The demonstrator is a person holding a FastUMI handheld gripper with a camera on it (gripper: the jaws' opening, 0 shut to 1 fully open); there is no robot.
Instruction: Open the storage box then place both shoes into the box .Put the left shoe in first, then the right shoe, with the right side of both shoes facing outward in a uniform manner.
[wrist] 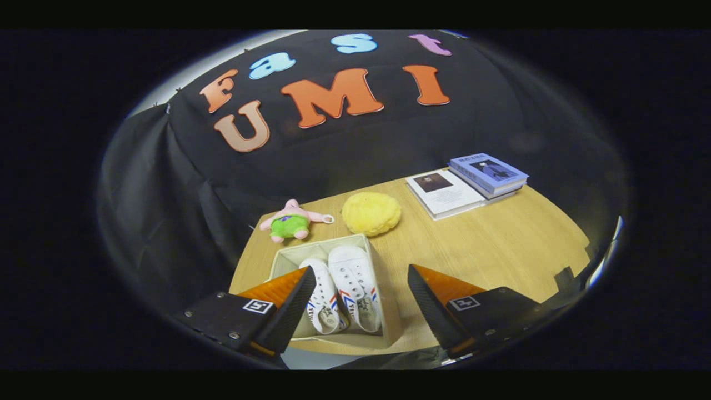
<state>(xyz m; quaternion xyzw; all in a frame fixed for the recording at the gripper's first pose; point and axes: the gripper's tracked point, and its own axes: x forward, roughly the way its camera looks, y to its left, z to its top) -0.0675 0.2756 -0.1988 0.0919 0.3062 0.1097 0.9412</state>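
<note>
Gripper view: the gripper (pixel 361 297) hangs with fingers spread wide, holding nothing. Just ahead and below, between them but nearer the left finger, the open beige fabric storage box (pixel 389 316) holds 2 white canvas shoes (pixel 341 291), long axes running away from the fingers. Both look placed.

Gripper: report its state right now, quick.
Gripper: open, holding nothing; its fingers hang spread above the storage box with both shoes inside.
</note>
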